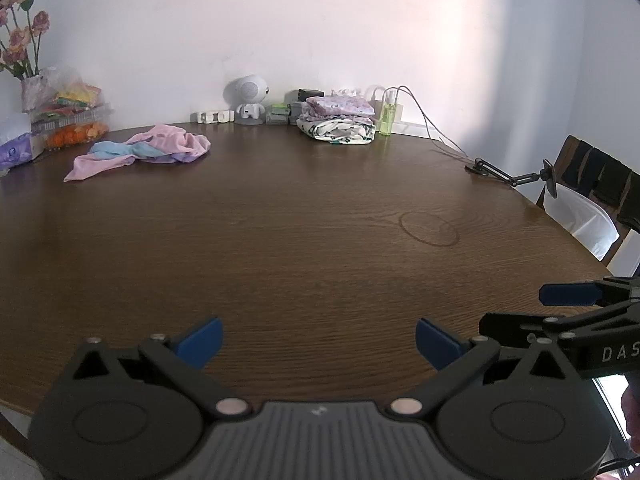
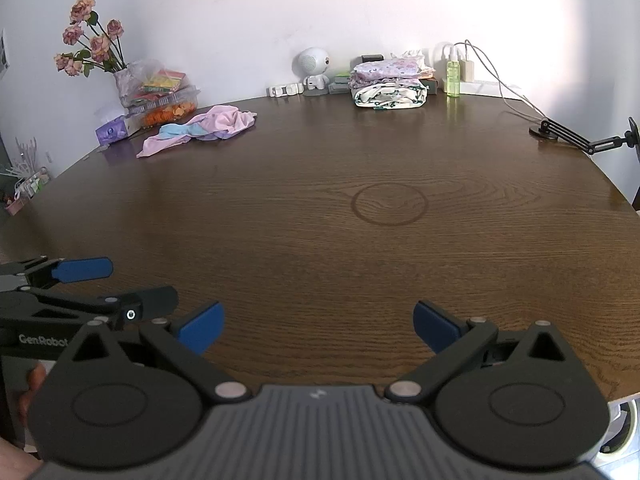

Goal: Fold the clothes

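Observation:
A crumpled pink, blue and lilac garment point(image 1: 140, 151) lies unfolded at the far left of the brown wooden table point(image 1: 300, 232); it also shows in the right wrist view point(image 2: 200, 130). A stack of folded clothes point(image 1: 340, 120) sits at the back by the wall, also in the right wrist view point(image 2: 390, 86). My left gripper point(image 1: 319, 344) is open and empty above the table's near edge. My right gripper point(image 2: 319, 326) is open and empty beside it. Each gripper shows at the edge of the other's view.
At the back are a small white robot figure point(image 1: 249, 100), a green spray bottle point(image 1: 387, 114) and charger cables point(image 1: 432, 120). A vase of flowers point(image 2: 98, 52), snack packs point(image 2: 166, 98) and a tissue box point(image 2: 112, 130) stand at the left. A black phone stand point(image 2: 576, 138) sits right; a chair point(image 1: 596, 188) beyond.

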{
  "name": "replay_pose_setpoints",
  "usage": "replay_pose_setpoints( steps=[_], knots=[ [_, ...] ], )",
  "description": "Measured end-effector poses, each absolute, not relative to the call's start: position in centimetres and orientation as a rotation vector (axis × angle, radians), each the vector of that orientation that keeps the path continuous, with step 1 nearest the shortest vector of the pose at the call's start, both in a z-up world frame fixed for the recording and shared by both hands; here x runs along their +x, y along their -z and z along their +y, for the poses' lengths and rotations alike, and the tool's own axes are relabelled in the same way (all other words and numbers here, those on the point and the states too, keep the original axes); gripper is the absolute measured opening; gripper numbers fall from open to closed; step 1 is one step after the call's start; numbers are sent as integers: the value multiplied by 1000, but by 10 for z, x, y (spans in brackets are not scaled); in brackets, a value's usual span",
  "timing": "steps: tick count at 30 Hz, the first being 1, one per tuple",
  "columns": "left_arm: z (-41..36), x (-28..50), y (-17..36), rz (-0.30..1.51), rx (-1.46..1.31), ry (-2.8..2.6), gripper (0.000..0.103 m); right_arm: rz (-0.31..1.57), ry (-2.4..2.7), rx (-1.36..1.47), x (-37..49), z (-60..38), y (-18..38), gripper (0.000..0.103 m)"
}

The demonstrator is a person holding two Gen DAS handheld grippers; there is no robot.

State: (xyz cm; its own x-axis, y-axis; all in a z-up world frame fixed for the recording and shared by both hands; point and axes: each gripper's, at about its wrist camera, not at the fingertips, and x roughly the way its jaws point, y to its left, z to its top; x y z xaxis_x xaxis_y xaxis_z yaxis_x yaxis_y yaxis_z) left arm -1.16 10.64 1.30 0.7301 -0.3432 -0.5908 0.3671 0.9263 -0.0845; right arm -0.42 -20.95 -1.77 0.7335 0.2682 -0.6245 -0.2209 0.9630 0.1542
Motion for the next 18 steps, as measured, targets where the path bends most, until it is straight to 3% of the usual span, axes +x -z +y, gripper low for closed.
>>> replay_pose_setpoints(
  steps=[18],
  knots=[
    [107,-16,-15,632,44,386,103,684,-273,71,-9,-210,17,103]
  ],
)
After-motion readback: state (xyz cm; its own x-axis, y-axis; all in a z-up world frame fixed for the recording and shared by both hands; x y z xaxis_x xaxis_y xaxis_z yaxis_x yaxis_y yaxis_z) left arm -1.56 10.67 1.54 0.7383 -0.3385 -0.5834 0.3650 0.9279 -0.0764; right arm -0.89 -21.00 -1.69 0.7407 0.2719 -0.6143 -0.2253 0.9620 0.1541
